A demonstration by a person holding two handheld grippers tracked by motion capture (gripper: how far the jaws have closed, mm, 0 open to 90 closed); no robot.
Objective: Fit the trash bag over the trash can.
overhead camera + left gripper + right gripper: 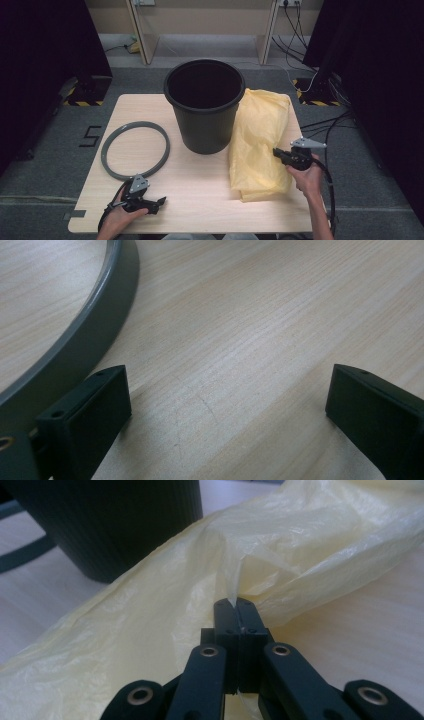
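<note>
Your right gripper [277, 153] is clenching a pinch of the yellow bag [260, 142]; in the right gripper view its jaws are pressing flat together at their tips [236, 609], with a thin fold of the plastic [300, 560] rising out from between them. The bag is lying crumpled on the right side of the wooden table [200, 200], its left edge touching the black bin [205, 105], which is standing upright near the middle of the table's far half. Your left gripper [161, 201] is resting near the table's front edge, released, with nothing in it: the left gripper view is showing its jaws standing wide apart [227, 400] over bare wood. The grey ring [135, 150] is lying flat on the table to the left of the bin, just beyond your left gripper, and its rim [80, 340] is curving past that gripper's left-hand jaw.
</note>
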